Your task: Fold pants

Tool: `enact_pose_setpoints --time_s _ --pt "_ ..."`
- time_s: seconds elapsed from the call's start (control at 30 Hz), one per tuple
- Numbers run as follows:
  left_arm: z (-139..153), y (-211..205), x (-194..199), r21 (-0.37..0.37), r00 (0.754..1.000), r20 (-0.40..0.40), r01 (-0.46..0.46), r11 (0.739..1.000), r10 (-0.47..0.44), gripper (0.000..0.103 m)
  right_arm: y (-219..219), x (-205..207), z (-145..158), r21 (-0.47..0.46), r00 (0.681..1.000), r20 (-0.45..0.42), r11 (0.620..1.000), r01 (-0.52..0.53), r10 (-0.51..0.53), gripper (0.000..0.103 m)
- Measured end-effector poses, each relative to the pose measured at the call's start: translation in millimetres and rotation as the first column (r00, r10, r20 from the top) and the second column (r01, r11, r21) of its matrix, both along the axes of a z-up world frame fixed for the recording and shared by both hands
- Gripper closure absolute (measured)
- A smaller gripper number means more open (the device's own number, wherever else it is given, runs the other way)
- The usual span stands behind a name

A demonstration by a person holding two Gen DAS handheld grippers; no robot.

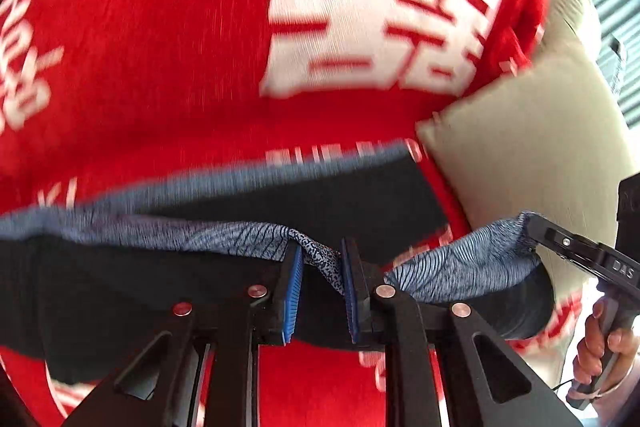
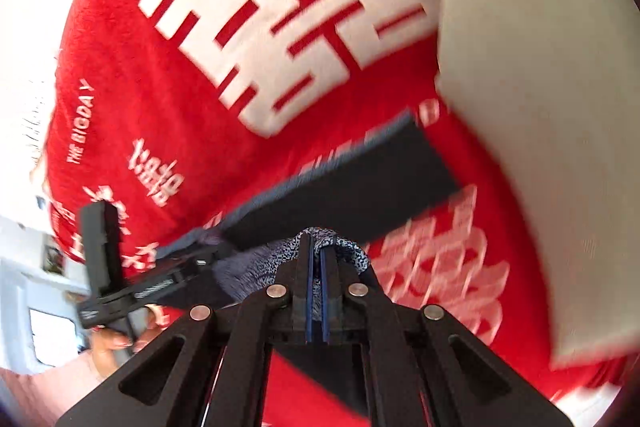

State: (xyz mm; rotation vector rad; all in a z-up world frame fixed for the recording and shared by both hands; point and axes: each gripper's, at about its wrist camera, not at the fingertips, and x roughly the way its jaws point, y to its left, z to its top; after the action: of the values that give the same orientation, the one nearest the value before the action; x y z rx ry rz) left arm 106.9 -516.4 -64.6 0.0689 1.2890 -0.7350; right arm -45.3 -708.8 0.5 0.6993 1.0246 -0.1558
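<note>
Red bedding (image 1: 160,47) with large white characters fills the background, a beige pillow (image 1: 532,155) at its edge. We see the dark pants (image 1: 352,199) lifted above it, their patterned blue waistband stretched between both tools: left tool (image 1: 320,287) clenched on the fabric, right tool (image 2: 318,291) clamped tight on it too.

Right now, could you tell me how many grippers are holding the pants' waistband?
2. The left gripper pinches the patterned waistband near its middle; the right gripper clamps it further along, towards the beige pillow.
</note>
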Motion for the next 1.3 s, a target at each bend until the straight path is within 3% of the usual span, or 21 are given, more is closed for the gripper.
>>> enact_pose_setpoints --time_s 0.13,0.2,0.27,0.3,0.43,0.47,0.53,0.57,0.67,0.73,0.77,0.8,0.9,0.97,1.0,1.07,1.17,1.27,1.3 --pt "-6.1 -19.4 28.8 0.11 0.99 0.127 -0.067 0.992 0.053 0.082 -41.5 70.1 -32.2 -0.06 0.995 -0.086 0.997 -0.046 0.041 0.1" --pt "-8.4 -15.6 36.8 0.134 0.986 0.15 -0.091 0.987 0.07 0.081 -53.5 96.1 -55.2 -0.08 0.988 -0.141 0.994 -0.071 0.059 0.1" --pt "-20.4 -4.5 41.5 0.183 0.984 0.157 -0.116 0.976 0.088 0.048 -60.7 119.0 -82.4 -0.099 0.974 -0.208 0.989 -0.108 0.085 0.1" --pt "-25.4 2.1 40.3 0.211 0.98 0.17 -0.134 0.968 0.098 0.022 -61.7 125.7 -92.2 -0.119 0.967 -0.237 0.985 -0.122 0.092 0.1" --pt "-53.7 18.9 30.4 0.334 0.982 0.17 -0.131 0.933 0.077 0.021 -63.3 143.9 -121.2 -0.167 0.938 -0.331 0.972 -0.165 0.102 0.099" --pt "-61.6 22.2 27.8 0.362 0.984 0.161 -0.128 0.923 0.074 0.022 -63.0 145.6 -120.0 -0.179 0.936 -0.337 0.969 -0.168 0.1 0.094" --pt "-72.1 26.3 23.8 0.397 0.987 0.149 -0.121 0.91 0.066 0.022 -63.3 145.2 -109.1 -0.208 0.943 -0.321 0.966 -0.157 0.084 0.07" --pt "-74.7 29.6 19.5 0.405 0.986 0.15 -0.122 0.906 0.066 0.021 -64.4 143.0 -99.0 -0.233 0.953 -0.298 0.963 -0.135 0.062 0.046" --pt "-82.9 34.9 14.6 0.427 0.984 0.157 -0.141 0.893 0.08 0.021 -60.5 128.8 -68.4 -0.248 0.979 -0.201 0.966 -0.079 0.028 0.045" --pt "-93.0 34.5 15.6 0.441 0.985 0.141 -0.149 0.885 0.096 0.021 -47.3 119.4 -60.2 -0.223 0.983 -0.171 0.97 -0.101 0.063 0.05" --pt "-97.8 34.0 15.0 0.447 0.986 0.137 -0.151 0.882 0.099 0.021 -38.4 117.0 -63.8 -0.205 0.978 -0.183 0.97 -0.133 0.096 0.064" --pt "-101.7 33.3 14.6 0.453 0.985 0.139 -0.152 0.878 0.099 0.021 -30.4 116.6 -70.1 -0.197 0.971 -0.207 0.966 -0.165 0.123 0.071" --pt "-110.7 26.4 14.6 0.461 0.983 0.155 -0.16 0.873 0.098 0.021 -14.1 121.2 -107.2 -0.187 0.937 -0.296 0.951 -0.246 0.184 0.075" --pt "-112.7 24.5 16.6 0.456 0.98 0.166 -0.171 0.874 0.105 0.019 -19.7 128.3 -137.0 -0.22 0.92 -0.355 0.942 -0.254 0.165 0.076" --pt "-114.3 24.4 18.1 0.453 0.98 0.167 -0.173 0.875 0.108 0.019 -25.8 131.4 -146.0 -0.237 0.922 -0.356 0.939 -0.248 0.153 0.086" --pt "-115.3 25.1 22.0 0.448 0.979 0.162 -0.182 0.875 0.121 0.018 -38.1 139.1 -147.7 -0.269 0.938 -0.321 0.938 -0.22 0.128 0.092" --pt "-107.6 29.0 28.5 0.457 0.977 0.17 -0.196 0.868 0.132 0.017 -46.3 151.1 -141.3 -0.286 0.934 -0.35 0.941 -0.181 0.073 0.091" --pt "-94.1 45.6 42.3 0.459 0.959 0.229 -0.259 0.85 0.169 0.017 -43.5 145.7 -127.3 -0.284 0.936 -0.347 0.945 -0.159 0.053 0.08" --pt "-92.9 53.2 47.7 0.454 0.955 0.224 -0.277 0.847 0.193 0.017 -40.2 140.9 -123.4 -0.271 0.937 -0.344 0.95 -0.153 0.053 0.071"
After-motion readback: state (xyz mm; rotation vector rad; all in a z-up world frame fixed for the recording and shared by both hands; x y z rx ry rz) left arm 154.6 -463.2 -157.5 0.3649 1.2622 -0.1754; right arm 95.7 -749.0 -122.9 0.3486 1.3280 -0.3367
